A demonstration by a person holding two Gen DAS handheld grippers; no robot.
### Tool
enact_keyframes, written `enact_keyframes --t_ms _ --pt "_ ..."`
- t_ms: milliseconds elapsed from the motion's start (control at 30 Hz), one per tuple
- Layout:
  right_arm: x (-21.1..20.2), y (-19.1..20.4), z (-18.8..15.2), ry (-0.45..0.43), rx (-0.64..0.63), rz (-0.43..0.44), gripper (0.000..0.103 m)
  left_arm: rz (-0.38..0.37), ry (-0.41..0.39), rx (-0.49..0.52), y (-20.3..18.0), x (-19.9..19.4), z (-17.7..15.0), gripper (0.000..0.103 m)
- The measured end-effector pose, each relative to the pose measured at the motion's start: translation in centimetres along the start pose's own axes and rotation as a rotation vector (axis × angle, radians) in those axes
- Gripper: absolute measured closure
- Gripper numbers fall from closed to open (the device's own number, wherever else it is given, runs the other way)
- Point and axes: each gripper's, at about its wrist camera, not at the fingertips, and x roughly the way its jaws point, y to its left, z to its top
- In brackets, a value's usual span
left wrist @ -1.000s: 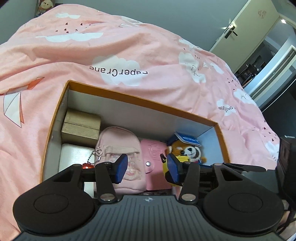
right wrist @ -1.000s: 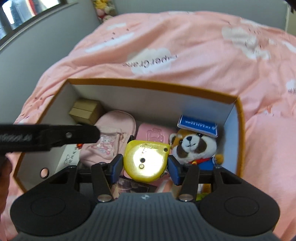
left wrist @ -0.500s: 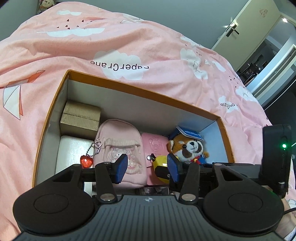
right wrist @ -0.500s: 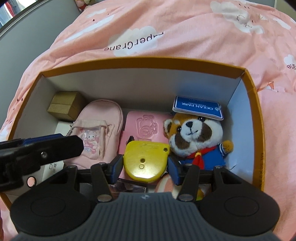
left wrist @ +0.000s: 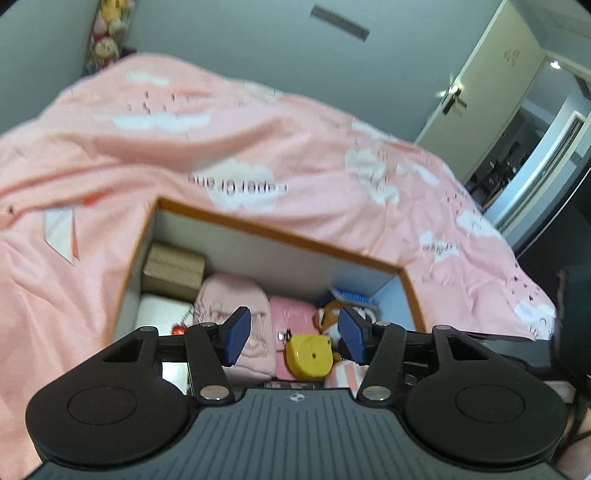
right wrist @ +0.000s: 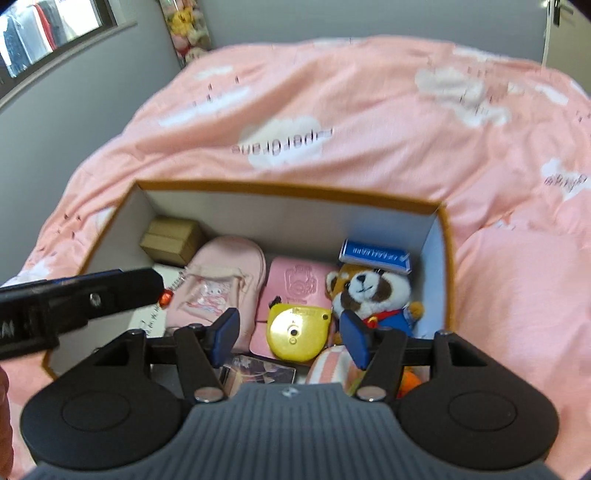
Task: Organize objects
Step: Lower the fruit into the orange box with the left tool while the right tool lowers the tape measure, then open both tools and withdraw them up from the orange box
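An orange-rimmed cardboard box (left wrist: 277, 230) (right wrist: 295, 188) stands on a pink bedspread. In it lie a yellow tape measure (right wrist: 297, 332) (left wrist: 308, 356), a red panda plush (right wrist: 369, 291) with a blue hat, a pink pouch (right wrist: 221, 277), a pink case (right wrist: 299, 284) and a small brown box (right wrist: 170, 236). My right gripper (right wrist: 290, 334) hovers over the tape measure. Its jaws are opening and a gap shows on each side of the tape measure. My left gripper (left wrist: 295, 339) is above the box's near edge, jaws opening, with nothing between them. One of its black fingers (right wrist: 110, 291) crosses the right wrist view at the left.
A white box (left wrist: 159, 310), a striped pink item (right wrist: 328, 369) and a photo card (right wrist: 258, 369) lie in the box's near part. The bedspread (left wrist: 258, 147) surrounds the box. A door (left wrist: 480, 92) stands open at the right. Soft toys (right wrist: 188, 29) are stacked in the far corner.
The right gripper has let go of the yellow tape measure, which now rests on the pink case. Both grippers have risen and drawn back, and both jaws stand wider.
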Motion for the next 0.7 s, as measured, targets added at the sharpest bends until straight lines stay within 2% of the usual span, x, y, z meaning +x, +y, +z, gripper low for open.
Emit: enact_keyframes --t_ms 267,400,467,600,700 --pt "-8.5 1.6 -1.9 -0.259 -0.068 0.002 0.031 0.070 -0.172 0.041 -1.5 -4.6 -0.3 0.025" --pt "-11.9 2.4 -3.5 -0.384 -0.076 0.008 0.024 0.119 -0.251 0.091 -2.2 -6.5 -1.4 0.016" --pt "-13.3 2.7 -4.5 -0.450 -0.072 0.008 0.020 0.148 -0.283 0.120 -2.4 -7.1 -2.1 0.015" --pt "-15.1 3.5 -6.5 -0.559 -0.078 -0.022 0.012 0.218 -0.322 0.150 -2.6 -7.9 -3.5 0.012" --pt "-15.5 4.0 -7.6 -0.591 -0.083 -0.041 0.003 0.290 -0.331 0.143 -2.4 -8.2 -4.5 0.011"
